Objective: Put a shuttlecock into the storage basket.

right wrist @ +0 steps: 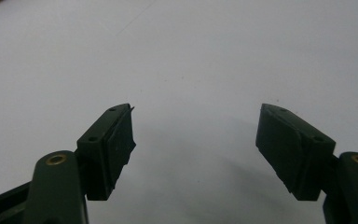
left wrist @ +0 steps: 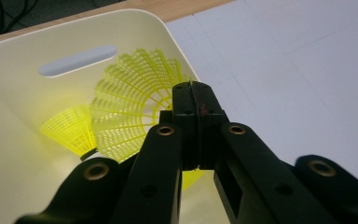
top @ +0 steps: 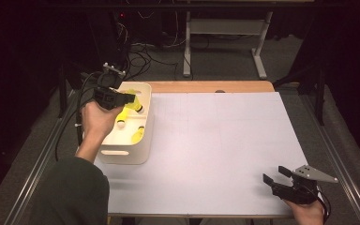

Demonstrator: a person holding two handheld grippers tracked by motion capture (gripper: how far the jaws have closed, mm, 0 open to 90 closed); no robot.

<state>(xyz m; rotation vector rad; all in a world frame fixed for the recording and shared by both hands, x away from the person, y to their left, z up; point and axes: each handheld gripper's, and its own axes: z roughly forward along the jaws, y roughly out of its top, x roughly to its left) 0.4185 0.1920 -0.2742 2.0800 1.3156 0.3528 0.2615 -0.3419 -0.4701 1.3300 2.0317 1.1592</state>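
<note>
A cream plastic bin (top: 122, 157) stands at the left edge of the white table sheet. My left gripper (top: 130, 99) hovers over the bin's far end, jaws pressed together on the skirt rim of a yellow shuttlecock (top: 135, 104), whose dark cork points right and down. In the left gripper view that shuttlecock (left wrist: 130, 112) fans out just behind the closed gripper (left wrist: 193, 86), inside the bin (left wrist: 23, 93). Two more yellow shuttlecocks (top: 121, 123) (top: 138, 135) lie on the bin floor. My right gripper (top: 274, 174) rests near the front right of the table, open and holding nothing (right wrist: 196, 140).
The white sheet (top: 215, 145) covers most of the table, with a strip of bare wood (top: 206, 86) at the far edge. Cables and a desk frame (top: 225, 42) stand on the floor beyond. Another shuttlecock (left wrist: 70, 130) lies deeper in the bin.
</note>
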